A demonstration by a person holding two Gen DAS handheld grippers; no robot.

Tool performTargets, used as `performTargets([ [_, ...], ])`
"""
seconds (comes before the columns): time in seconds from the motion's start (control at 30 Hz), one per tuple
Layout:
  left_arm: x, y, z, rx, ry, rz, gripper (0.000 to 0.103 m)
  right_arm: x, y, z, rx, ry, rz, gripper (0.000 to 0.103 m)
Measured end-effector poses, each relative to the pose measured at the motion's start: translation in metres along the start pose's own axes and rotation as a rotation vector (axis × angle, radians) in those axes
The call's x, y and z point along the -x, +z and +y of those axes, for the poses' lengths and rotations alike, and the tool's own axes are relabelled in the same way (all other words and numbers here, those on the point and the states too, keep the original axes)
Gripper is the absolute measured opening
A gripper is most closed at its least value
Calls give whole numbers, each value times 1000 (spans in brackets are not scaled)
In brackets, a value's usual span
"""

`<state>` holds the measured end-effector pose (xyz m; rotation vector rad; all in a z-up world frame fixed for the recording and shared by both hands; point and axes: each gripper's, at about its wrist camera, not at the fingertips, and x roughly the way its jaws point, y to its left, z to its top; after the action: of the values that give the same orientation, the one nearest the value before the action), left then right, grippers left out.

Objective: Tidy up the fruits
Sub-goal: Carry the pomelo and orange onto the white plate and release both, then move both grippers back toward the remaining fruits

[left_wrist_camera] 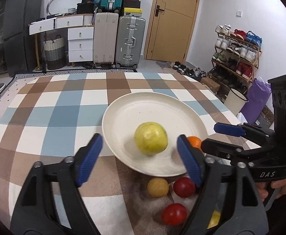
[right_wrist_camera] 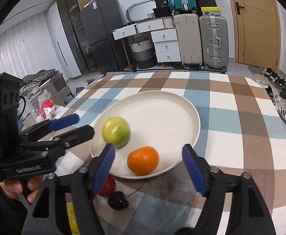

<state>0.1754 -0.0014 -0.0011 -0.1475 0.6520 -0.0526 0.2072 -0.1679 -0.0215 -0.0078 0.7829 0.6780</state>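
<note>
While both fruits sit on it, plate [right_wrist_camera: 189, 117] lies mid-table | left gripper [left_wrist_camera: 139, 156], right gripper [right_wrist_camera: 147, 163] wide open, empty | lime [right_wrist_camera: 115, 130] near left rim, orange [right_wrist_camera: 143, 160] at near rim: round, firm, slippery; grip across middle

checked tablecloth [left_wrist_camera: 54, 113] | grey suitcase [left_wrist_camera: 130, 42] | shoe rack [left_wrist_camera: 235, 58] | wooden door [right_wrist_camera: 257, 21]
</note>
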Motion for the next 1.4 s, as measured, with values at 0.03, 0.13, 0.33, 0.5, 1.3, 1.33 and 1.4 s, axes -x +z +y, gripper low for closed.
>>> performTargets([
  [0.03,4,-1,0,-4,8,-4,85,2,-2,1,5,-5,3,84],
  [0.13,18,-2,0,-23,32,-6,91,12,-5,7,34,-13,-10,99],
  [0.33,54,-12,0,-19,67,-38,102,33,-15,20,78,-42,-33,102],
  [0.5,78,-29,1,-17,56,-22,102,48,-28,19,62,-86,-15,102],
  [1.3,125,-87,-22,-41,16,16,102,85,-77,7,-27,-93,78,102],
  [1.33,124,-90,-23,-42,6,29,102,83,-78,7,-31,-92,90,102],
  [1.4,121,-94,-24,-47,5,45,102,78,-80,6,-36,-83,108,102],
])
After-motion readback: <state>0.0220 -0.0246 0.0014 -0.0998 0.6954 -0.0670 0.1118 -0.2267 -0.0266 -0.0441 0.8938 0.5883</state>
